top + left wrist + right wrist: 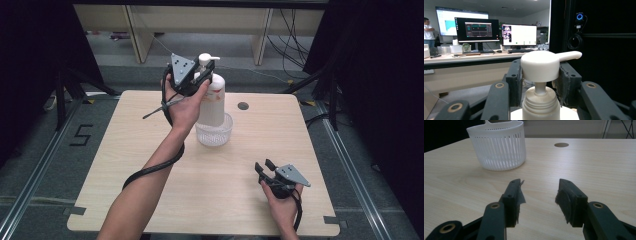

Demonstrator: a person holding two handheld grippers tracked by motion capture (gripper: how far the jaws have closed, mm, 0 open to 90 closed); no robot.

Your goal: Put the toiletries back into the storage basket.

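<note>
A white pump bottle (214, 102) stands upright over the far middle of the table, its base at the rim of a white slatted basket (216, 136). I cannot tell whether it rests on the basket's bottom. My left gripper (205, 70) is shut on the bottle's pump head (540, 65), one pad against each side, with the spout pointing right in the left gripper view. My right gripper (264, 165) sits low over the table near the front right, open, with nothing between its fingers (515, 195). The basket (499, 150) lies ahead of it to the left.
The light wooden table (150, 165) has a round cable hole (243, 105) behind the basket. A black cable (150, 170) trails from the left gripper along the forearm. Black curtains flank the table. Desks with monitors (477, 30) stand beyond it.
</note>
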